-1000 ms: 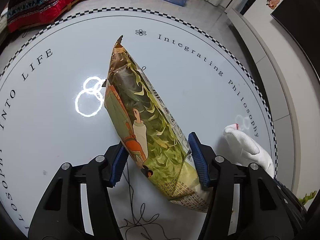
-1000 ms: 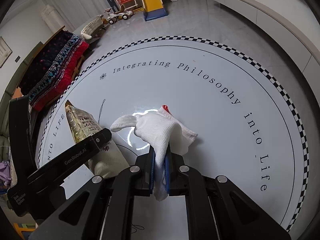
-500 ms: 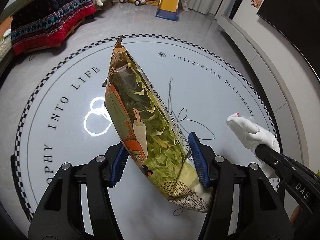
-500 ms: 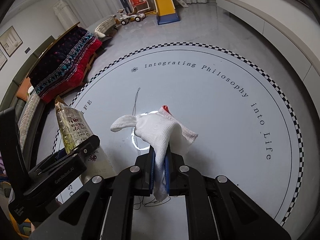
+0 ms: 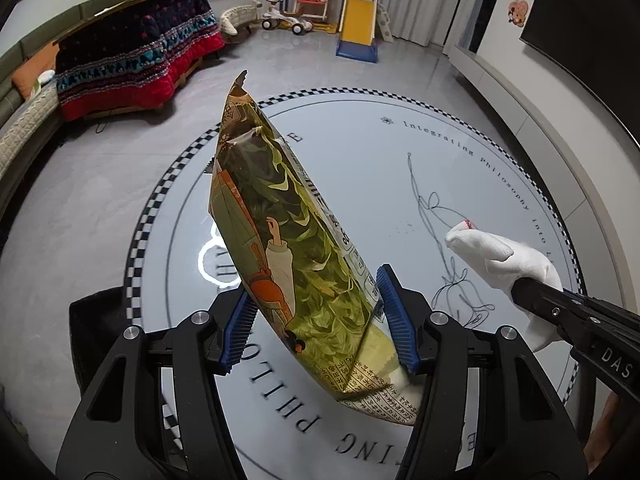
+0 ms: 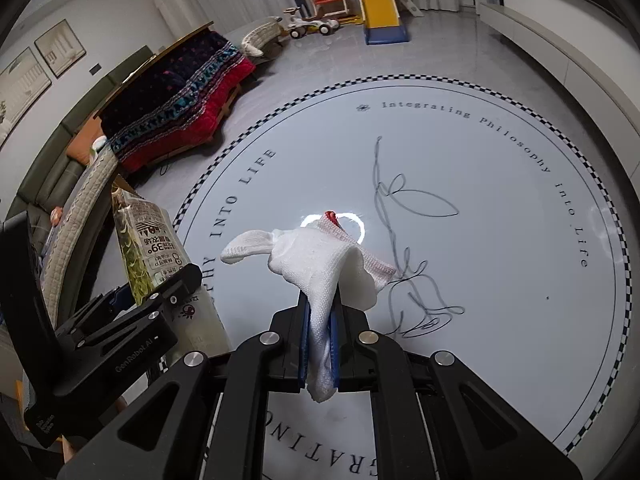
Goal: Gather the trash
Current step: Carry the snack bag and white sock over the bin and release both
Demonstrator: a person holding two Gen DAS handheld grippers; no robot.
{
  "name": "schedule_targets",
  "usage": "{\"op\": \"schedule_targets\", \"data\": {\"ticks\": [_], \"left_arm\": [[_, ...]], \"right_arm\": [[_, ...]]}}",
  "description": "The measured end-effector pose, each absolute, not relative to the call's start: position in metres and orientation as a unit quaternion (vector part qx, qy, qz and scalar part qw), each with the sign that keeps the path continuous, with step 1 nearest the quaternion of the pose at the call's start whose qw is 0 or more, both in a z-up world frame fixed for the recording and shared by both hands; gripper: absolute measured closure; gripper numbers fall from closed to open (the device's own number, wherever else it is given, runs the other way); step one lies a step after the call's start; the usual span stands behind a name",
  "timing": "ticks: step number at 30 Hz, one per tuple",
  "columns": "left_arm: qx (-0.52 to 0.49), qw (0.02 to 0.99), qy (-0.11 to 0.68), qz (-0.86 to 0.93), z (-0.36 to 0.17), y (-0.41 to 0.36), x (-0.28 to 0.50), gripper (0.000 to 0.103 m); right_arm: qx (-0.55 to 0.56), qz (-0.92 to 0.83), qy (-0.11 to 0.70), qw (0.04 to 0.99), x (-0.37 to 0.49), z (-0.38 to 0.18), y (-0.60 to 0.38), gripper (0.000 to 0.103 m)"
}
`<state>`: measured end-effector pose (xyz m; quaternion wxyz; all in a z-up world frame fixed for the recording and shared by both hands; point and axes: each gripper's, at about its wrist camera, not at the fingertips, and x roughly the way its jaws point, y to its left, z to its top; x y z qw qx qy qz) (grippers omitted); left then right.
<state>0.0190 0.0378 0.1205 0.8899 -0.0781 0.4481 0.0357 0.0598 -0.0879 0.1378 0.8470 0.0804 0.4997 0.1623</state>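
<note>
A green and gold snack bag [image 5: 296, 248] stands tall between the blue pads of my left gripper [image 5: 316, 320], which is shut on its lower part and holds it in the air. The same bag [image 6: 148, 248] shows at the left of the right wrist view, behind the left gripper's black body. My right gripper [image 6: 320, 344] is shut on a white knitted glove [image 6: 320, 268] with a red-trimmed cuff; the glove droops over the fingers. In the left wrist view the glove [image 5: 500, 260] hangs at the right. Both grippers hover above a round white floor mat [image 6: 500, 200].
The mat has a checkered rim [image 5: 160, 200], lettering and a line drawing of a flower [image 6: 404, 216]. A low table under a red and dark blanket [image 5: 132, 64] stands at the back left beside a sofa [image 6: 52, 176]. A toy slide [image 5: 358, 28] and ride-on toys stand at the far wall. A black thing [image 5: 96, 336] lies at the mat's left edge.
Both grippers have risen and pulled back from the mat, carrying the bag and glove; more of the room, the mat's near lettering and the flower drawing have come into view.
</note>
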Motion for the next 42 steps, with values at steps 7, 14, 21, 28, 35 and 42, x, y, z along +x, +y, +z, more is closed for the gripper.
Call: {"op": "schedule_targets", "data": {"ticks": [7, 14, 21, 28, 35, 42], "left_arm": [[-0.062, 0.894, 0.437, 0.076, 0.121, 0.096, -0.033, 0.045], [-0.078, 0.889, 0.432, 0.132, 0.113, 0.166, -0.087, 0.045], [-0.087, 0.877, 0.434, 0.189, 0.099, 0.228, -0.132, 0.045], [-0.111, 0.855, 0.454, 0.226, 0.064, 0.283, -0.170, 0.044], [-0.104, 0.826, 0.468, 0.295, 0.034, 0.318, -0.196, 0.006], [-0.143, 0.821, 0.464, 0.300, 0.025, 0.338, -0.210, 0.006]], "right_arm": [[0.060, 0.213, 0.505, 0.834, 0.028, 0.136, -0.019, 0.094], [0.018, 0.284, 0.509, 0.813, -0.009, 0.134, 0.071, 0.094], [-0.018, 0.336, 0.517, 0.787, -0.033, 0.121, 0.145, 0.094], [-0.051, 0.367, 0.535, 0.759, -0.049, 0.096, 0.208, 0.094], [-0.074, 0.345, 0.537, 0.766, -0.045, 0.081, 0.251, 0.048], [-0.084, 0.350, 0.537, 0.763, -0.055, 0.078, 0.254, 0.048]]}}
